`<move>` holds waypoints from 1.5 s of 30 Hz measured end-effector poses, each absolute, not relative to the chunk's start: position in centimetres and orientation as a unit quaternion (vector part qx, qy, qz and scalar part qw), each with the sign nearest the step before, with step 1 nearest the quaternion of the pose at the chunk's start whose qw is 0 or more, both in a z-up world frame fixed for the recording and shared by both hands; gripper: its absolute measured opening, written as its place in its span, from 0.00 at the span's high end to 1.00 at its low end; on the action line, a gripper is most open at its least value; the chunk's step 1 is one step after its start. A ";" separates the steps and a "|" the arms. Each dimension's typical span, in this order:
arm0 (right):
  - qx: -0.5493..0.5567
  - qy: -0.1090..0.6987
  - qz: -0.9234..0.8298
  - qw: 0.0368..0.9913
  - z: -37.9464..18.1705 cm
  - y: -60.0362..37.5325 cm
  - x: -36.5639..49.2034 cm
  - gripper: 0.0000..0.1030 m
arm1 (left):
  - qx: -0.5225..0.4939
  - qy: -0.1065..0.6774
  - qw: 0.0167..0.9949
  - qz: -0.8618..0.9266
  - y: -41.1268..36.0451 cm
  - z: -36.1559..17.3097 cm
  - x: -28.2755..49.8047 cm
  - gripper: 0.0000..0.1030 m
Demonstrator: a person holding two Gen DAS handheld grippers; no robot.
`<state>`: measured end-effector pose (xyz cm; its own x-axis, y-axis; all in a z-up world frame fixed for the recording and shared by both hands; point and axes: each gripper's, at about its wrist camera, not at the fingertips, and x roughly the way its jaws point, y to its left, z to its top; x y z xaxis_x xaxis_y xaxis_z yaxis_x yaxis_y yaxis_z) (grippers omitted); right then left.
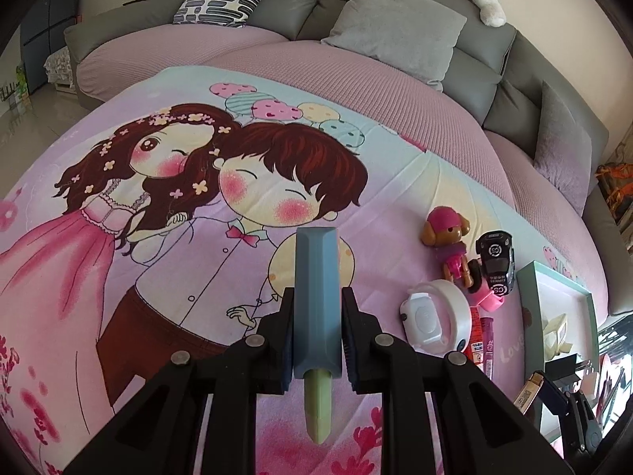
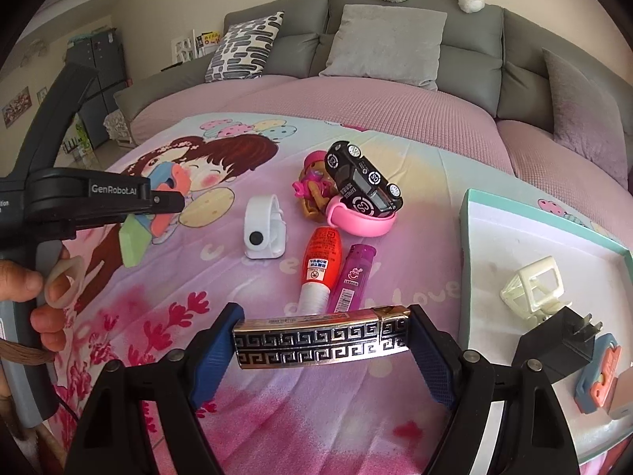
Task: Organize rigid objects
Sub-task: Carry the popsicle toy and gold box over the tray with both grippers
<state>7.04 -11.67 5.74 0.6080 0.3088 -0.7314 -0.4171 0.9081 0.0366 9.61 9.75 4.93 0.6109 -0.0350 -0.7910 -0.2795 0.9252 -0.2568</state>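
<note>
Nearest us, our right gripper (image 2: 322,342) pinches a patterned metal lighter (image 2: 322,342) crosswise, end to end, above the cartoon blanket (image 2: 166,308). Our left gripper (image 1: 317,340) clamps a blue-grey block with a green tip (image 1: 316,297). Just beyond lie an orange tube (image 2: 320,265) and a purple lighter (image 2: 352,277), then a white watch (image 2: 263,225). Farther off, a black toy car (image 2: 362,180) rests on a pink band (image 2: 364,221) beside a puppy figure (image 2: 312,186). A teal-rimmed tray (image 2: 474,237) sits right.
</note>
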 end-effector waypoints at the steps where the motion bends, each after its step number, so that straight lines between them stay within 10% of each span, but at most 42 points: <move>1: -0.065 0.390 0.201 0.896 6.1 -11.8 7.0 0.18 | -0.180 0.430 0.882 0.069 9.7 5.4 9.5 0.79; 45: 0.069 0.319 -0.065 0.943 10.9 -32.0 5.6 0.18 | 0.001 0.449 0.877 -0.171 -15.4 8.1 8.9 0.79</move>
<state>5.58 -31.96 10.90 0.7877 -0.0789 -0.6110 0.1671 0.9820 0.0886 8.88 -15.36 8.15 0.5388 -0.2993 -0.7875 0.3011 0.9414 -0.1518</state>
